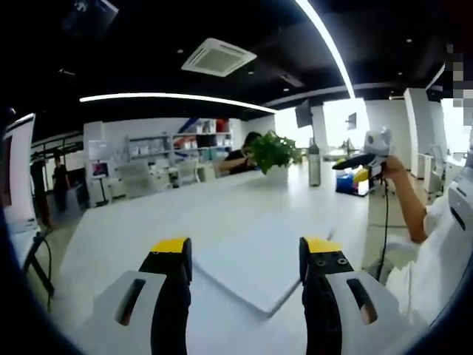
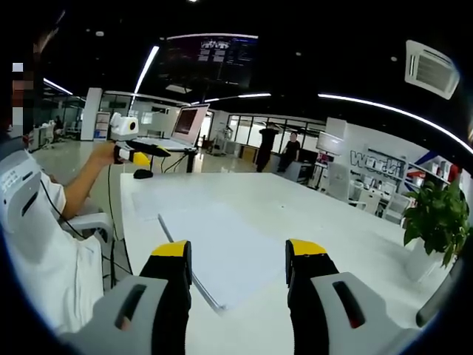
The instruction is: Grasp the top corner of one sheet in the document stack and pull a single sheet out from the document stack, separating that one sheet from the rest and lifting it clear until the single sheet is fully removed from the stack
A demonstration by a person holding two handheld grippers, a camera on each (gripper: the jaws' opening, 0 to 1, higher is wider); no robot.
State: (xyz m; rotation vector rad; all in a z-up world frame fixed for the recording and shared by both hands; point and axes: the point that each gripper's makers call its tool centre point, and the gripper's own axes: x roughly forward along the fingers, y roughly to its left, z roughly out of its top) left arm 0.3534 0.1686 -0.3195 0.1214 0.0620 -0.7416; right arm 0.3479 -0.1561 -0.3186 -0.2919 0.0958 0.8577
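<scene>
My left claw [image 1: 245,259] and right claw [image 2: 236,260] are both released, holding nothing, above the white worktop [image 1: 133,229]. The document stack [image 1: 259,259] lies flat at 12 o'clock of each claw, not touched. I judge this the approach step; next I must lower one claw to a top corner

Left gripper [image 1: 247,259] with jaws wide apart, holding nothing; right gripper [image 2: 238,262] likewise spread, both raised, touching nothing

Left gripper [image 1: 247,259] jaws apart, document stack [image 1: 259,259] between — white table [image 1: 148,222]
</scene>
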